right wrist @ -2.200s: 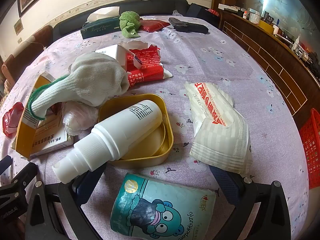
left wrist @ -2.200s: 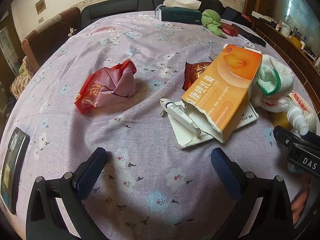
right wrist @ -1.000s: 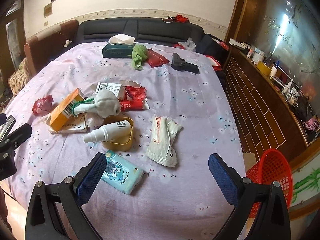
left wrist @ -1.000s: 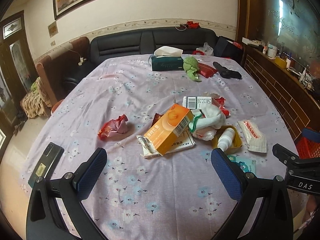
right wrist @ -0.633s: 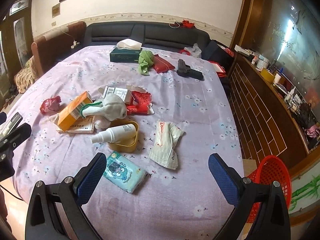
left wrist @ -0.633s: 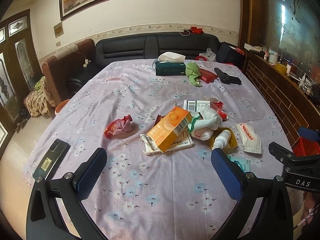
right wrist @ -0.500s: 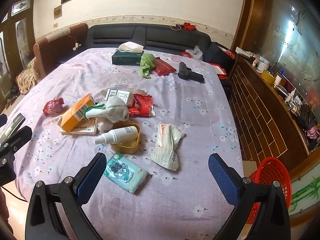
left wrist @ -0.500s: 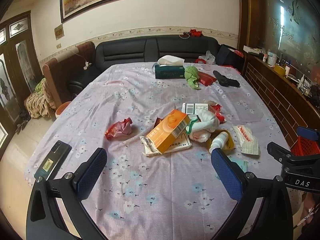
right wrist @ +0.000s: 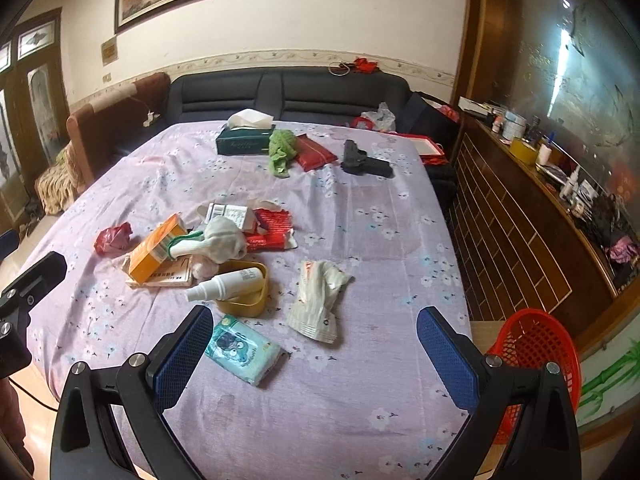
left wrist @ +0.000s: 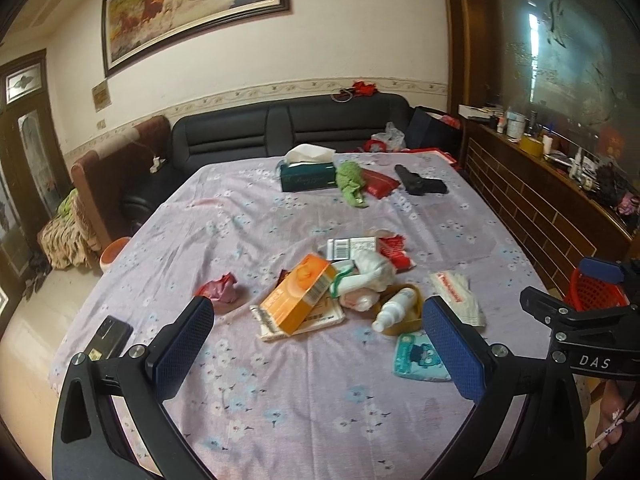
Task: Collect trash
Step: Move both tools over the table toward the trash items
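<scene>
Trash lies in a heap mid-table: an orange carton (left wrist: pixel 298 298) (right wrist: pixel 158 247), a crumpled red wrapper (left wrist: pixel 219 288) (right wrist: pixel 113 238), a torn red packet (left wrist: pixel 394 252) (right wrist: pixel 272 234), a white sock (left wrist: pixel 370 274), a white spray bottle (left wrist: pixel 394 308) (right wrist: pixel 224 282) in a yellow dish (right wrist: pixel 246 300), a white crumpled packet (left wrist: pixel 456 294) (right wrist: pixel 318 300) and a teal tissue pack (left wrist: pixel 418 356) (right wrist: pixel 240 350). My left gripper (left wrist: pixel 320 348) is open and empty, held back above the table's near edge. My right gripper (right wrist: pixel 316 354) is open and empty, above the near right corner.
A red mesh basket (right wrist: pixel 532 356) (left wrist: pixel 596 292) stands on the floor right of the table. A phone (left wrist: pixel 108 336) lies at the near left edge. A tissue box (left wrist: pixel 306 174), green cloth (left wrist: pixel 352 184), red pouch and black toy gun (left wrist: pixel 420 186) lie far. A sofa stands behind.
Both grippers have pulled up and back from the heap, so the whole table and room show. Both stayed open. Nothing on the table has moved.
</scene>
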Available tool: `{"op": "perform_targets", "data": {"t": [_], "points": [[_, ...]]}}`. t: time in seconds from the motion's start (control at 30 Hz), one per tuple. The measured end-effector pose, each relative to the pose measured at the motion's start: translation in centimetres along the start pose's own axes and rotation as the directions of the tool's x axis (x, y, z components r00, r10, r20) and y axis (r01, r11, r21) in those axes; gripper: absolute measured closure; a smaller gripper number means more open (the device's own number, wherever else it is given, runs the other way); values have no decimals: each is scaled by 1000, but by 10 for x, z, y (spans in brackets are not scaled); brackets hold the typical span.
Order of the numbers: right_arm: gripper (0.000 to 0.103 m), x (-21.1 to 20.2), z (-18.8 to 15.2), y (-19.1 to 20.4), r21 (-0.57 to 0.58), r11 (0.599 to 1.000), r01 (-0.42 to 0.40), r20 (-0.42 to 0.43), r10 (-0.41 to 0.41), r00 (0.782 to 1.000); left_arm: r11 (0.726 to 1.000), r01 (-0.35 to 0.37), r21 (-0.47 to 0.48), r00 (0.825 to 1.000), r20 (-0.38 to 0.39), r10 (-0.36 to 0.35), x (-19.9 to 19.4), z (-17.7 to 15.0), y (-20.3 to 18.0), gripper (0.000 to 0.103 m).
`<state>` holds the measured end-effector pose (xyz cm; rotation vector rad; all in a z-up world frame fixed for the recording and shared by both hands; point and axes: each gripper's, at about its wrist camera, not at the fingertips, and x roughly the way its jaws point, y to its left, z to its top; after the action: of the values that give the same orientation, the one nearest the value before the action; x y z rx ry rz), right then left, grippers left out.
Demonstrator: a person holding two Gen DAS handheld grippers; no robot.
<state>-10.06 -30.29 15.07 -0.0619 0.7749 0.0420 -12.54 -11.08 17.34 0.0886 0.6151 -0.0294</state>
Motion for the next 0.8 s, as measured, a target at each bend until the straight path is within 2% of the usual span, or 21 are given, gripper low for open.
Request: {"op": "perform_targets", "data": {"t": [0.53, 0.7, 0.8], "points": [[0, -6, 4, -25, 39, 999, 19, 25, -20, 999, 999, 30, 40, 999, 23, -31, 5, 12, -22, 0], [1, -2, 5, -25, 33, 999, 12, 13, -12, 1000, 999, 26, 27, 1000, 9, -27, 11, 11, -18, 0], [1, 5, 5, -24, 37, 999, -4, -10, 4, 1000, 1000, 25, -4, 999, -28, -25, 21, 9, -5, 0]]}}
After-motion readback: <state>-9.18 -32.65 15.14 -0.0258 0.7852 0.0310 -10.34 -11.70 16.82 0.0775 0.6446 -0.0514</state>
